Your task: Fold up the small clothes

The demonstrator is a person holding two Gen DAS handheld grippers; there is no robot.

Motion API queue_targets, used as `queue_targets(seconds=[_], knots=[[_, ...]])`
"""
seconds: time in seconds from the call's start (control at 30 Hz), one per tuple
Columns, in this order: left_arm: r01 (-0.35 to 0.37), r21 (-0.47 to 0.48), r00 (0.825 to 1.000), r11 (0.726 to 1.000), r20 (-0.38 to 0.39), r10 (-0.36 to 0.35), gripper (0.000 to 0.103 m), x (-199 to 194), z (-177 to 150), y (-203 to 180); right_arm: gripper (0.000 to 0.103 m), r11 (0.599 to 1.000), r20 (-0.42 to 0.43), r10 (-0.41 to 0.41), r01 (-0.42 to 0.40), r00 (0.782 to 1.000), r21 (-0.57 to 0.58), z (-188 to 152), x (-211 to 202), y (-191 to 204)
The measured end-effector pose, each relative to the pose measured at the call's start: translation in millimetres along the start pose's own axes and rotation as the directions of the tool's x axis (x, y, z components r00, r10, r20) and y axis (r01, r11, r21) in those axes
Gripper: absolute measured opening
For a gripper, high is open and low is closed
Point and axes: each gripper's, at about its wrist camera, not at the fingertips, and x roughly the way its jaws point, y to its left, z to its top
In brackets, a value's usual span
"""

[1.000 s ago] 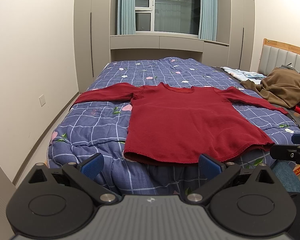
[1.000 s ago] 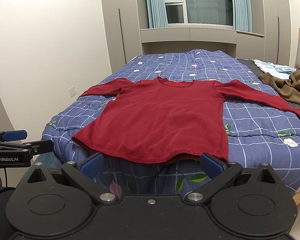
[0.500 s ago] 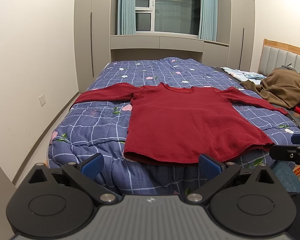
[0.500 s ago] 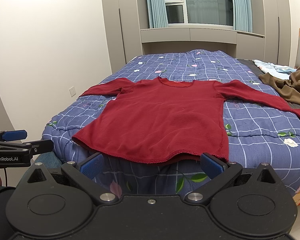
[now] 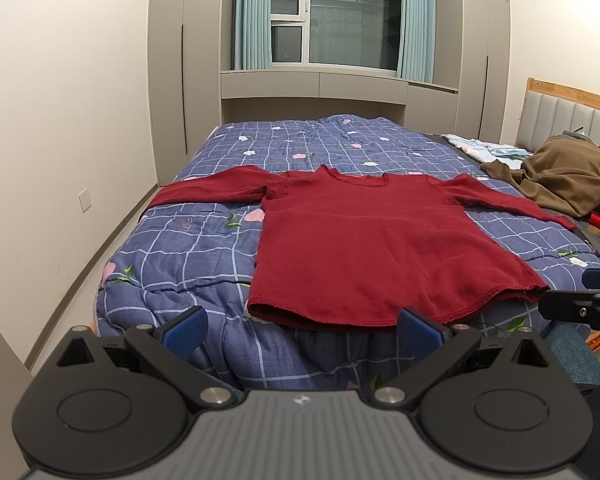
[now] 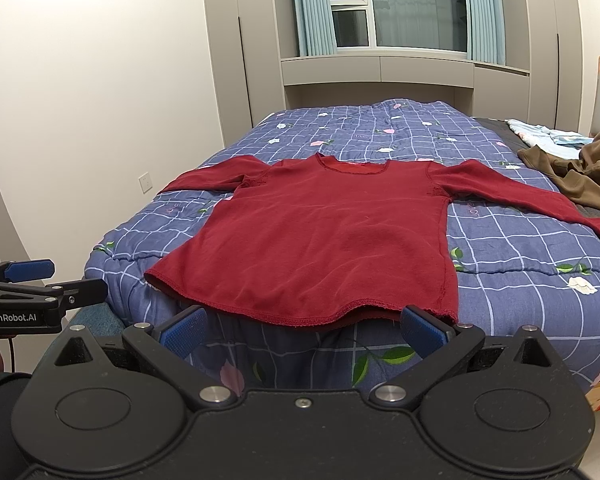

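A dark red long-sleeved top (image 5: 364, 248) (image 6: 332, 236) lies flat on the bed, both sleeves spread out, hem toward me and hanging slightly over the near edge. My left gripper (image 5: 302, 328) hovers just short of the hem, open, nothing between its blue pads. My right gripper (image 6: 302, 326) is open too, below the hem's middle, holding nothing. Each gripper shows at the side edge of the other's view: the right gripper's fingers (image 5: 580, 304) in the left wrist view, the left gripper's fingers (image 6: 40, 280) in the right wrist view.
The bed carries a blue checked quilt (image 5: 188, 240) (image 6: 520, 256) with flower prints. A brown garment (image 5: 568, 176) (image 6: 580, 176) and light blue cloth (image 5: 484, 146) lie at the right by the headboard (image 5: 572, 116). Wardrobes and a window stand behind; a wall runs along the left.
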Motion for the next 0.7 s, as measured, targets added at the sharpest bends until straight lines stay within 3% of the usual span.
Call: queue_targets(seconds=[0.7], knots=[[0.000, 0.000, 1.000, 1.000, 0.000, 0.000, 0.103, -0.1, -0.2, -0.2, 0.103, 1.000, -0.004, 0.001, -0.001, 1.000, 0.001, 0.2, -0.7, -1.4]])
